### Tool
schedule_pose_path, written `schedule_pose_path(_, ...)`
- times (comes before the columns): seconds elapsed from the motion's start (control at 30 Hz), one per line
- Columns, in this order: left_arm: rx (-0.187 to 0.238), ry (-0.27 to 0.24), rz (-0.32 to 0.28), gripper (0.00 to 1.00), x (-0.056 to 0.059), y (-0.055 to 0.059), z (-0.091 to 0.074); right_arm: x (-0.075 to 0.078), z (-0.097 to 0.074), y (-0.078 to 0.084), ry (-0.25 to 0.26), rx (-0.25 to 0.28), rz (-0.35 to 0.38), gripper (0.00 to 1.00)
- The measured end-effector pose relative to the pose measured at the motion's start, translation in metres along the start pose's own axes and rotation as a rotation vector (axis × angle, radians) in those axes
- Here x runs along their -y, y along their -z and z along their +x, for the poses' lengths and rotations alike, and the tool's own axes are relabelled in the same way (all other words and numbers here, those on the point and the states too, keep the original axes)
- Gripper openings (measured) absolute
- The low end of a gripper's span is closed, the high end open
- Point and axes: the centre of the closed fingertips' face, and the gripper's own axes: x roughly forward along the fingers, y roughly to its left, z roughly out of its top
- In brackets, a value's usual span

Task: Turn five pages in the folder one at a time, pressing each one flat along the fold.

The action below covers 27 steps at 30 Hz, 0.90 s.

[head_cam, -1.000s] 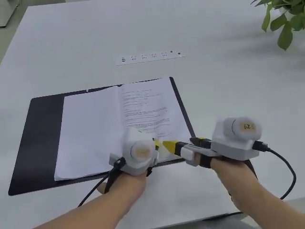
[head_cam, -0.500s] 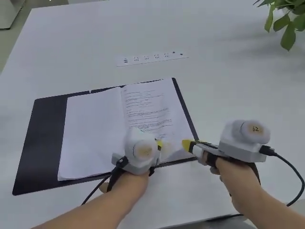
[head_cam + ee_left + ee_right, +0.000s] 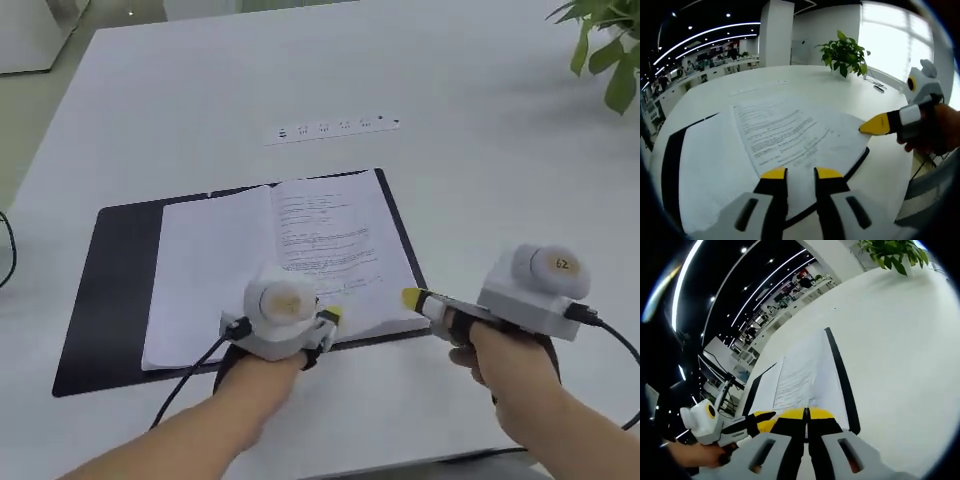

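Though brought low to the near edge of the open folder [image 3: 110,290], gripping nothing as yet. On the left gripper [image 3: 330,316], jaws a narrow gap apart, tips poised over the printed page [image 3: 330,250] at its near edge, a little right of the fold [image 3: 273,250]; likely held there to steady or press the sheet. On the right gripper [image 3: 412,298], jaws closed together on nothing, tip aimed at the folder's near right corner, just off the page edge; probably lined up to slip under that corner and lift a single sheet. Lying flat: printed page on the folder's right half, blank sheet [image 3: 210,270] on its left half. Well beyond the folder's far edge, a white power strip [image 3: 335,127].
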Motion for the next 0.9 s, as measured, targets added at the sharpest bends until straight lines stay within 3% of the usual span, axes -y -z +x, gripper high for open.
schedule_pose_path(0.1, 0.022, -0.006, -0.023, 0.23, -0.009, -0.005, -0.021, -0.012, -0.004, -0.006, -0.024, 0.01, 0.013, 0.0)
schedule_pose_path(0.2, 0.046, -0.017, -0.014, 0.25, -0.018, -0.009, -0.042, -0.029, -0.009, -0.013, -0.06, 0.033, 0.032, 0.0)
schedule_pose_path(0.33, 0.091, -0.036, -0.049, 0.28, -0.034, -0.017, -0.071, -0.055, -0.012, -0.017, -0.108, 0.044, 0.021, 0.0)
schedule_pose_path(0.4, 0.128, -0.049, -0.072, 0.28, -0.042, -0.022, -0.085, -0.075, -0.014, -0.019, -0.152, 0.057, 0.025, 0.0)
schedule_pose_path(0.5, 0.15, -0.074, -0.094, 0.28, -0.056, -0.023, -0.105, -0.105, -0.013, -0.018, -0.199, 0.06, 0.013, 0.0)
schedule_pose_path(0.73, 0.179, -0.141, -0.123, 0.28, -0.09, -0.012, -0.149, -0.173, 0.008, 0.011, -0.29, -0.002, -0.053, 0.0)
schedule_pose_path(0.77, 0.184, -0.155, -0.125, 0.28, -0.096, -0.01, -0.156, -0.172, 0.011, 0.014, -0.294, -0.008, -0.056, 0.0)
schedule_pose_path(0.9, 0.196, -0.181, -0.137, 0.28, -0.11, -0.003, -0.176, -0.193, 0.028, 0.032, -0.319, -0.057, -0.084, 0.0)
